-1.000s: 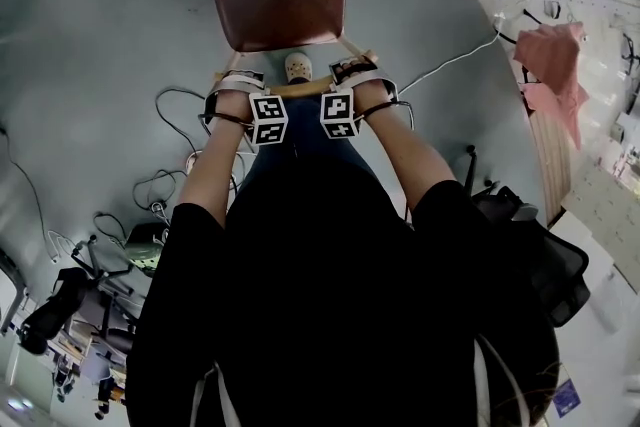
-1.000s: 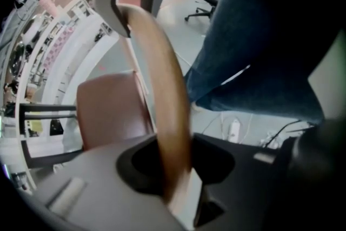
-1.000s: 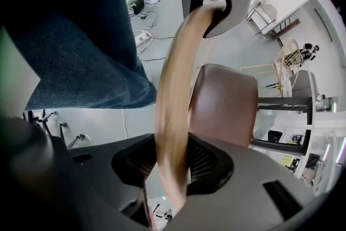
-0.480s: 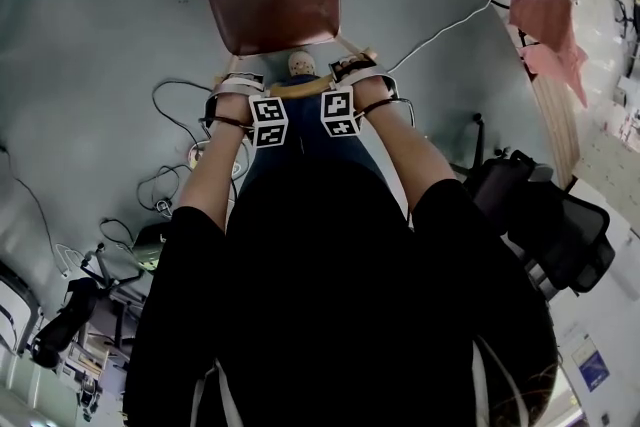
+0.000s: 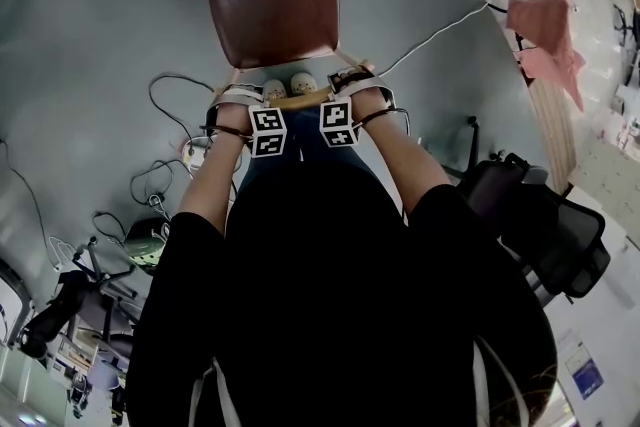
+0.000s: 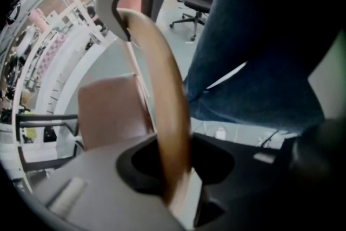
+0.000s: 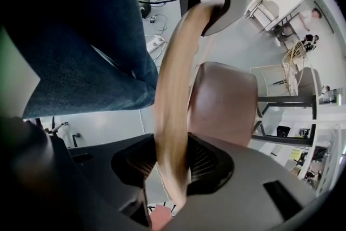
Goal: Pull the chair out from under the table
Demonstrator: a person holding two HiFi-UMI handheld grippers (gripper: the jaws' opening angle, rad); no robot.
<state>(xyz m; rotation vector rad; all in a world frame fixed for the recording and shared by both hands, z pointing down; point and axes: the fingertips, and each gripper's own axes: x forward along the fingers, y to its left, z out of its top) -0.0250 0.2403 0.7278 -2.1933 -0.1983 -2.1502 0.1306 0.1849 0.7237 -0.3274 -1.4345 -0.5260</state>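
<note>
A chair with a brown seat [image 5: 273, 10] stands on the grey floor in the head view, its curved wooden back rail [image 5: 298, 99] nearest me. My left gripper [image 5: 240, 98] is shut on the rail's left end and my right gripper [image 5: 352, 80] is shut on its right end, both pointing down. The left gripper view has the rail [image 6: 162, 89] running out from between the left gripper [image 6: 173, 165] jaws, the seat [image 6: 111, 111] below. In the right gripper view the rail [image 7: 175, 89] is clamped in my right gripper [image 7: 173, 170] above the seat [image 7: 224, 100].
The table's curved edge [image 5: 556, 140] with a pink cloth [image 5: 545, 30] is at the right. A black office chair [image 5: 545, 235] stands right of me. Cables [image 5: 165, 115] trail on the floor at the left, and a white cable [image 5: 440, 30] runs right of the chair. My shoes [image 5: 288, 87] show under the rail.
The chair and both grippers have moved with me across the floor, away from the table at the right. Both shoes now show under the rail. The grips are unchanged.
</note>
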